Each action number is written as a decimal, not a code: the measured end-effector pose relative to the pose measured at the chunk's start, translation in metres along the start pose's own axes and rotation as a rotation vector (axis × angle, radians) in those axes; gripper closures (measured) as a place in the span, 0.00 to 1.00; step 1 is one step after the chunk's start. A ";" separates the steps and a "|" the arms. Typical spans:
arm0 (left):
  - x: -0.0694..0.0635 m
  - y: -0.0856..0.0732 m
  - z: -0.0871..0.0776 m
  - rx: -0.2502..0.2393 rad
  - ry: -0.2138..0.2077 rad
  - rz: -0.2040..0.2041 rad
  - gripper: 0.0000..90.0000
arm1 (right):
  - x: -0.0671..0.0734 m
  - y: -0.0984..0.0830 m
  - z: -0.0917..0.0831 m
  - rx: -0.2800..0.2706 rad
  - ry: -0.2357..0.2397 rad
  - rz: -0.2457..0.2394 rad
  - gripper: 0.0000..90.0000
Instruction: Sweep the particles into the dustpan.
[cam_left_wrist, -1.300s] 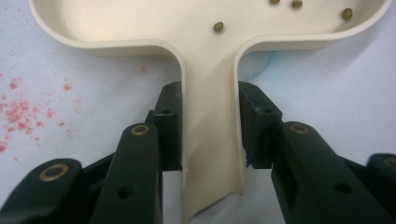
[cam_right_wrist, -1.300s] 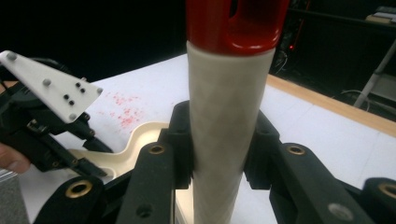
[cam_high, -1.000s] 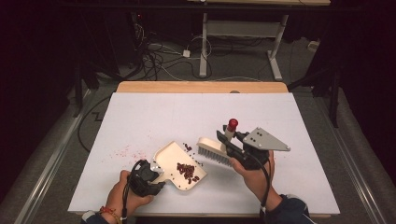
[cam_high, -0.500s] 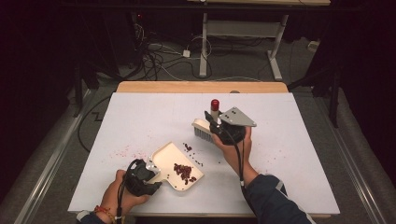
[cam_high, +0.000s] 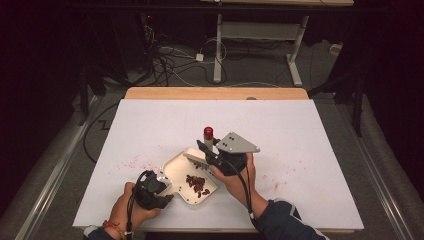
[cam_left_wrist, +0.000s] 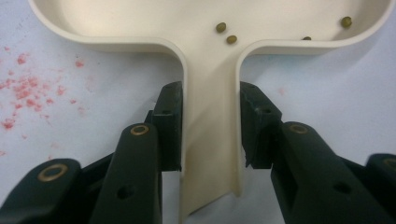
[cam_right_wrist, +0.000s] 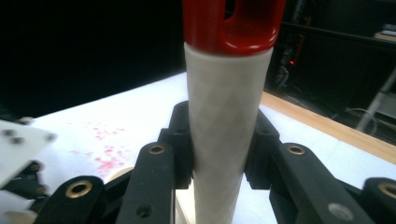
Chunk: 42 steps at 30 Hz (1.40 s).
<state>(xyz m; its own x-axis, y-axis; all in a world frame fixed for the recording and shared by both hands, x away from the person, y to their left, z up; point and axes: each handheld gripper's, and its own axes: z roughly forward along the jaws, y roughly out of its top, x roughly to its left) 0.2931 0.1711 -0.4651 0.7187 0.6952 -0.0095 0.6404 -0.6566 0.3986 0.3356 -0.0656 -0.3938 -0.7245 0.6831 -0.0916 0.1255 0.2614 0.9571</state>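
Observation:
A cream dustpan (cam_high: 175, 169) lies on the white table, holding a small heap of dark red bits (cam_high: 196, 184). My left gripper (cam_high: 161, 181) is shut on the pan's flat handle (cam_left_wrist: 210, 140), with one pad (cam_left_wrist: 170, 121) pressed on each side. Several small brown beads (cam_left_wrist: 221, 27) lie in the pan's mouth. My right gripper (cam_high: 206, 150) is shut on a brush's white handle (cam_right_wrist: 226, 79), which ends in a red cap (cam_high: 208, 132). The brush head (cam_high: 196, 159) hangs over the pan's far rim.
Red specks stain the white sheet left of the pan (cam_high: 131, 162) and right of my right hand (cam_high: 278, 184). A wooden table edge (cam_high: 215, 93) runs along the back, with cables and table legs on the dark floor beyond.
The right gripper with the brush swung away from the pan's right side toward the far side, then came back left and nearer to the pan's far rim. The left gripper and pan stayed put.

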 end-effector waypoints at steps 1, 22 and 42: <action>0.000 0.000 0.000 0.000 0.002 -0.001 0.70 | 0.002 0.000 -0.001 -0.005 0.007 -0.002 0.77; -0.007 0.000 -0.005 0.010 0.008 0.050 0.71 | -0.048 0.002 -0.089 0.022 -0.076 -0.011 0.77; -0.008 0.004 -0.001 0.023 0.013 0.057 0.71 | -0.034 -0.012 -0.087 0.124 0.007 -0.019 0.77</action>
<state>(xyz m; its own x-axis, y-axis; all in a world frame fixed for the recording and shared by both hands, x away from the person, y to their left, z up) 0.2895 0.1631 -0.4627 0.7511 0.6598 0.0246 0.6044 -0.7020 0.3767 0.3001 -0.1510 -0.3779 -0.7321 0.6727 -0.1072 0.1944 0.3572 0.9136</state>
